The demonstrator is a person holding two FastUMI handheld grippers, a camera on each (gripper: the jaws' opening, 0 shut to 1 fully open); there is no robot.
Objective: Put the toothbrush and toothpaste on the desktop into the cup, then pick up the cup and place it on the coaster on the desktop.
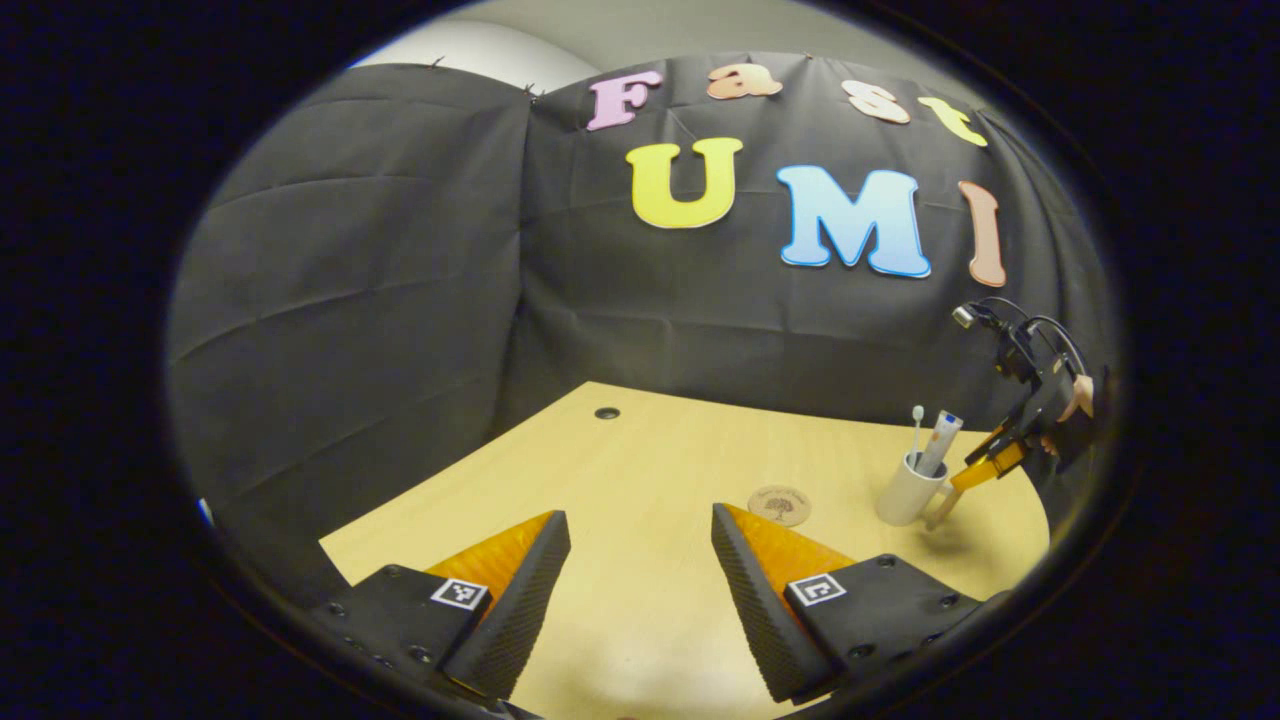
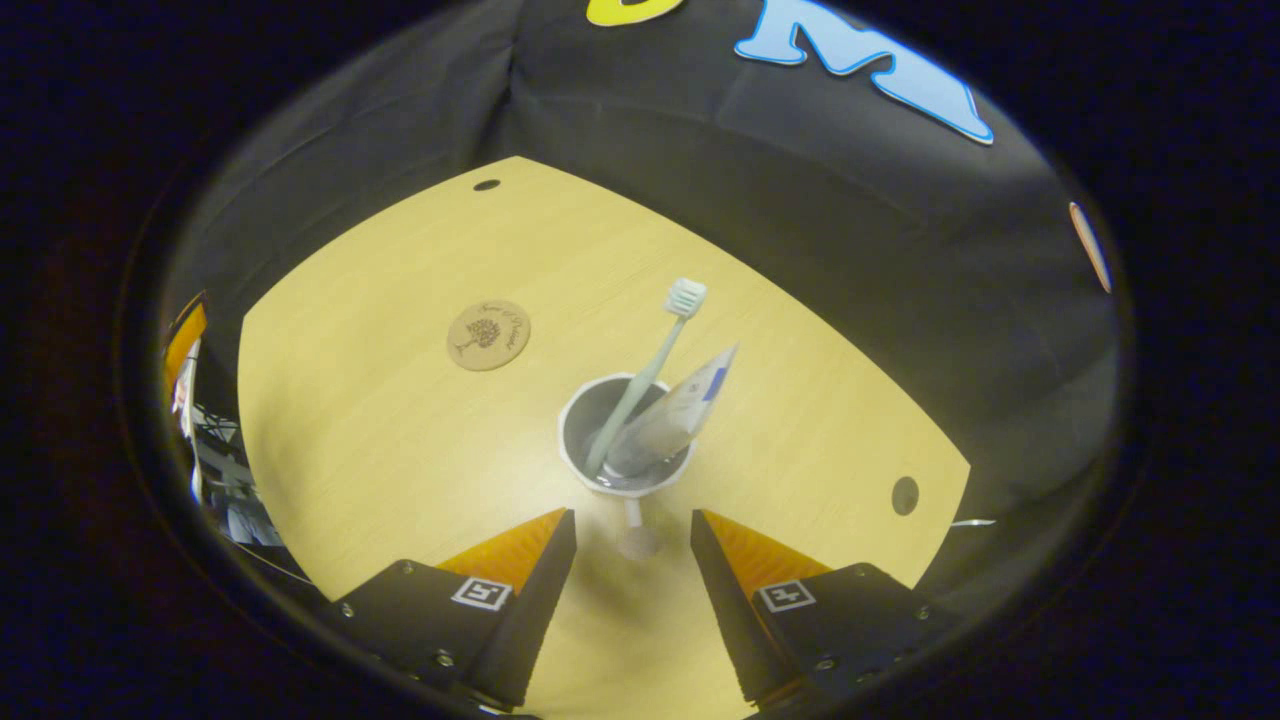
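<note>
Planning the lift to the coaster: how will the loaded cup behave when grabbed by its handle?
The cup looks rigid and glazed, so probably slippery. The toothbrush and toothpaste lean well above its rim, so tilting may shift them. The right gripper is open around the handle; that off-centre grip could let it swing.

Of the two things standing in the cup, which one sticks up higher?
The toothbrush: its pale green bristled head rises above the flat crimped end of the toothpaste tube leaning beside it in the cup.
</note>
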